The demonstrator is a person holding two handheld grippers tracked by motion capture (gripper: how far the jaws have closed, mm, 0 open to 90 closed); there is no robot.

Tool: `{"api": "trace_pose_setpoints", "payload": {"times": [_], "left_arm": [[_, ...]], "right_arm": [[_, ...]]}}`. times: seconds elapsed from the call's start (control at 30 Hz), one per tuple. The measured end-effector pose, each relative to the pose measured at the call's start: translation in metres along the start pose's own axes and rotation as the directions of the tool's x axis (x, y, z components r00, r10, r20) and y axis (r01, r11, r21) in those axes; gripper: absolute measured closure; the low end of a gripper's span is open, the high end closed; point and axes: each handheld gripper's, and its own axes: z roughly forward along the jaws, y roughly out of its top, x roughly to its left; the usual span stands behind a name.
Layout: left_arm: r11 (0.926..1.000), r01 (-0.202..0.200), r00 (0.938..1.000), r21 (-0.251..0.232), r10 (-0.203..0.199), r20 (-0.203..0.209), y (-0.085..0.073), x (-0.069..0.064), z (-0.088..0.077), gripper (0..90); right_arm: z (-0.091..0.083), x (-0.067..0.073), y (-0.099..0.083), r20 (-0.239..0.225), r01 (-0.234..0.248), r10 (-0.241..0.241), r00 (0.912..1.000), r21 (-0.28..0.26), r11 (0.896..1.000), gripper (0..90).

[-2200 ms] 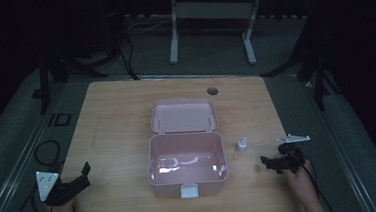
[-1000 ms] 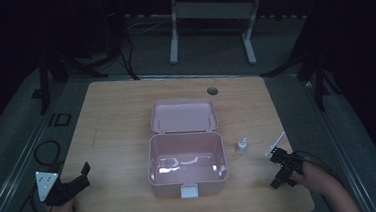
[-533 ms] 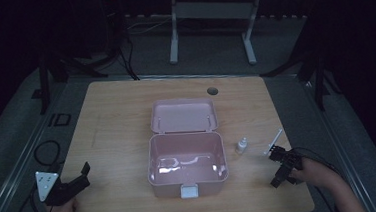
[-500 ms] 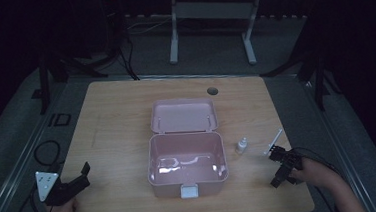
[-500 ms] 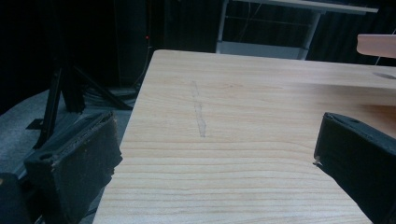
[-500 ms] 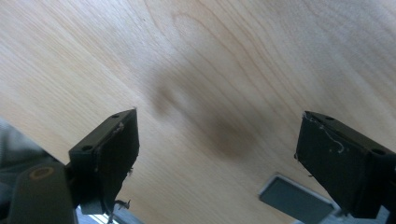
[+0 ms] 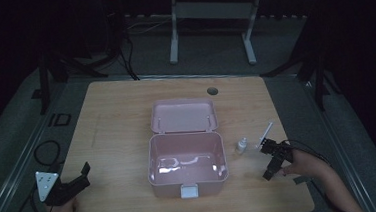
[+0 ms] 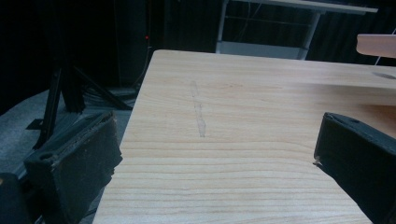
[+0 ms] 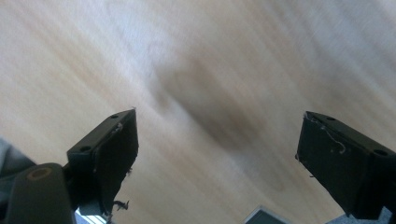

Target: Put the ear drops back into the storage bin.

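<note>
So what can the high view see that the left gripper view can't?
High view alone: the open pink box seen whole, a small white bottle, a thin white stick and the right hand-held gripper, open and empty. Left gripper view alone: the left hand-held gripper up close, jaws wide apart over bare wood, and a faint scuff. Both share the wooden table.

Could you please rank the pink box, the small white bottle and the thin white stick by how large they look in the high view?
Largest to smallest:
1. Pink box, lid open, by far the largest.
2. Thin white stick, long but very slim.
3. Small white bottle, shorter than the stick yet thicker, so these two are close; all three lie at similar distance from the camera.
</note>
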Motion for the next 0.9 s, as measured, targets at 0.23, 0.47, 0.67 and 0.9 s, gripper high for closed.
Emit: {"api": "trace_pose_setpoints", "payload": {"times": [0.23,0.47,0.67,0.9], "left_arm": [[1.0,0.0,1.0,0.002,0.0,0.001,0.0,0.0,0.0,0.5],[1.0,0.002,1.0,0.002,-0.002,0.002,0.0,0.0,0.0,0.5],[1.0,0.001,1.0,0.001,-0.001,0.004,0.0,0.0,0.0,0.5],[1.0,0.001,1.0,0.001,-0.001,0.006,0.0,0.0,0.0,0.5]], "right_arm": [[-0.004,-0.003,0.015,-0.001,0.004,-0.004,1.0,-0.016,1.0,13.5],[-0.012,-0.005,0.036,0.011,0.011,-0.011,0.9999,-0.025,1.0,13.9],[-0.02,-0.006,0.057,0.029,0.007,-0.006,0.9996,-0.036,0.999,14.1],[-0.02,-0.006,0.075,0.021,0.007,-0.006,0.9998,-0.04,0.999,15.0]]}}
